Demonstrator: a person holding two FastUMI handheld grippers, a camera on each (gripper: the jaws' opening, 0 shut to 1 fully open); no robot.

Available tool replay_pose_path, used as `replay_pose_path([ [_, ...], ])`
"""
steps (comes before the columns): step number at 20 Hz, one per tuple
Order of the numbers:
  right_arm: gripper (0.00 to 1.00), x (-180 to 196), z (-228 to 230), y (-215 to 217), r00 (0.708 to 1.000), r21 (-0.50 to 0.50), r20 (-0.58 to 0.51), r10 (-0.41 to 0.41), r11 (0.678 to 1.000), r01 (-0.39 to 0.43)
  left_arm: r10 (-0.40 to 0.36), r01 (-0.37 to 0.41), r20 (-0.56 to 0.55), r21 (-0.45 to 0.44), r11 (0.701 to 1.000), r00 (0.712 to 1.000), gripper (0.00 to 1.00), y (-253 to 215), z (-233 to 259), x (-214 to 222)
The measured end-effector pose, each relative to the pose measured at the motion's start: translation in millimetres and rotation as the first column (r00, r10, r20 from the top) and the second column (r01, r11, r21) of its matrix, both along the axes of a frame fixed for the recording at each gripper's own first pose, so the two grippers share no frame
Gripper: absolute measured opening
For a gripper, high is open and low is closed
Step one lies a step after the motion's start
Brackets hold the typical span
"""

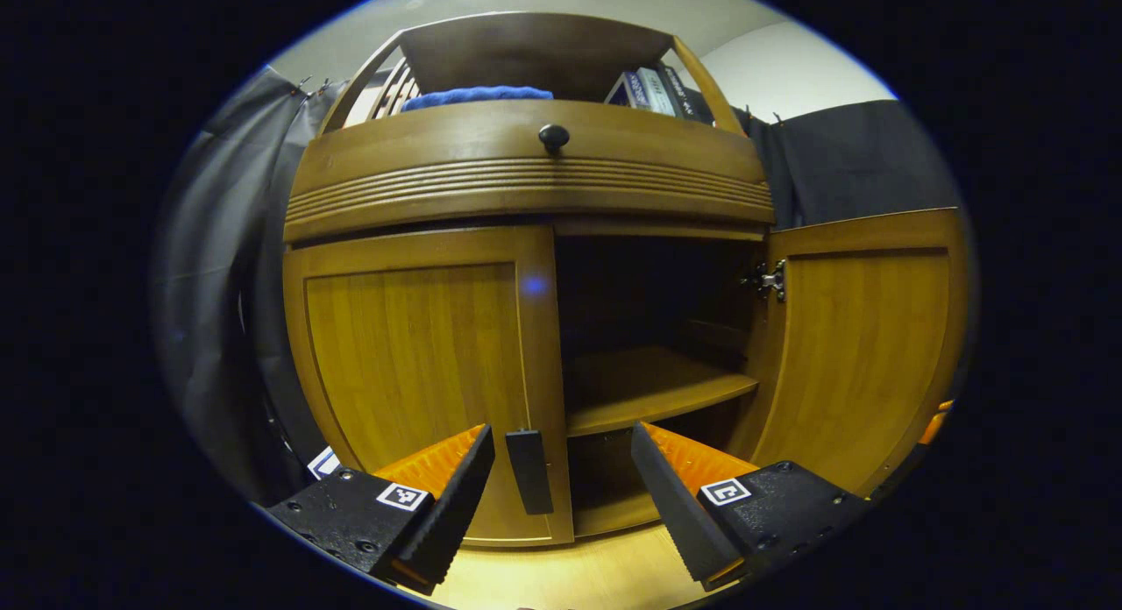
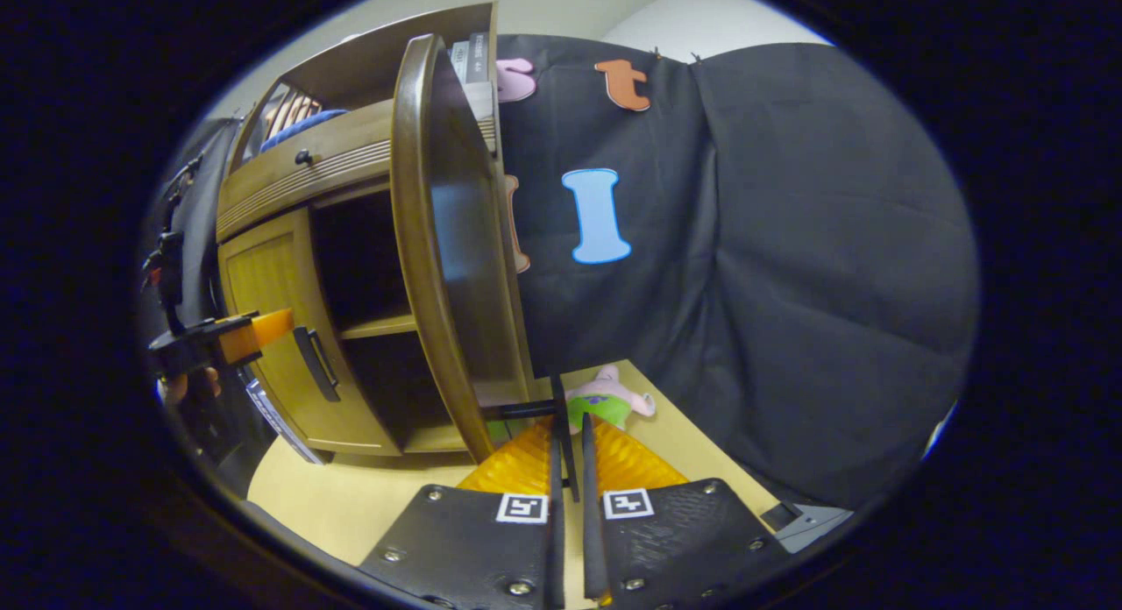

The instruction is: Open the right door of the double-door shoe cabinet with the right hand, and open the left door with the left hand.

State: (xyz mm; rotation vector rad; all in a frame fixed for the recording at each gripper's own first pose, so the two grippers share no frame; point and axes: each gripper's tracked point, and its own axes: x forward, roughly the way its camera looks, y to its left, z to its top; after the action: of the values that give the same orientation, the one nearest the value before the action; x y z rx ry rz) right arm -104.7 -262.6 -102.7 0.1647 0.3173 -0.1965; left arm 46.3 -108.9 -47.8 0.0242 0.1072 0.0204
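In the left gripper view the wooden shoe cabinet (image 1: 526, 180) faces me. Its left door (image 1: 412, 365) is closed, with a dark handle (image 1: 529, 470) near its inner edge. My left gripper (image 1: 561, 474) is open, and the handle sits between its fingers, closer to the left finger and untouched. The right door (image 1: 863, 347) stands swung wide open. In the right gripper view that right door (image 2: 447, 242) is edge-on, and my right gripper (image 2: 568, 439) is shut on its thin dark handle (image 2: 526, 409). The left gripper (image 2: 219, 338) shows far off by the left door (image 2: 276, 329).
Inside the cabinet is a dark space with a wooden shelf (image 1: 653, 386). Above are a drawer with a black knob (image 1: 553, 137), a blue cloth (image 1: 478, 95) and books (image 1: 649, 88). A pink and green plush toy (image 2: 609, 400) lies on the wooden floor (image 2: 351, 496) behind the open door.
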Motion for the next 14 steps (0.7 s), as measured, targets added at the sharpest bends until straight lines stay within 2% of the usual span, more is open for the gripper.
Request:
replay_pose_path([
  [3, 0.09, -3.7, 0.8, -8.8, 1.0, -0.007, 0.0, -0.004, 1.0, 0.004, 0.038, -0.039, -0.03, -0.029, 0.999, 0.999, 0.99, 9.1, -18.3, 15.8],
  [8, 0.09, -9.7, 5.8, -32.7, 0.998, -0.004, 0.012, -0.058, 0.998, 0.058, 0.078, -0.083, -0.088, -0.05, 0.995, 0.993, 0.84, 22.2, -47.9, 43.6],
  [11, 0.09, -7.2, 11.3, -32.6, 0.998, 0.021, 0.027, -0.057, 0.998, 0.057, 0.084, -0.09, -0.106, -0.054, 0.994, 0.991, 0.82, 26.0, -58.6, 55.7],
  [13, 0.09, -6.9, 11.3, -34.1, 0.998, -0.009, 0.023, -0.063, 0.998, 0.063, 0.083, -0.09, -0.114, -0.058, 0.994, 0.99, 0.8, 26.0, -64.2, 61.3],
  [14, 0.09, -5.5, 12.8, -35.1, 0.998, -0.018, 0.023, -0.066, 0.998, 0.066, 0.079, -0.087, -0.121, -0.062, 0.994, 0.99, 0.76, 24.8, -66.6, 64.4],
])
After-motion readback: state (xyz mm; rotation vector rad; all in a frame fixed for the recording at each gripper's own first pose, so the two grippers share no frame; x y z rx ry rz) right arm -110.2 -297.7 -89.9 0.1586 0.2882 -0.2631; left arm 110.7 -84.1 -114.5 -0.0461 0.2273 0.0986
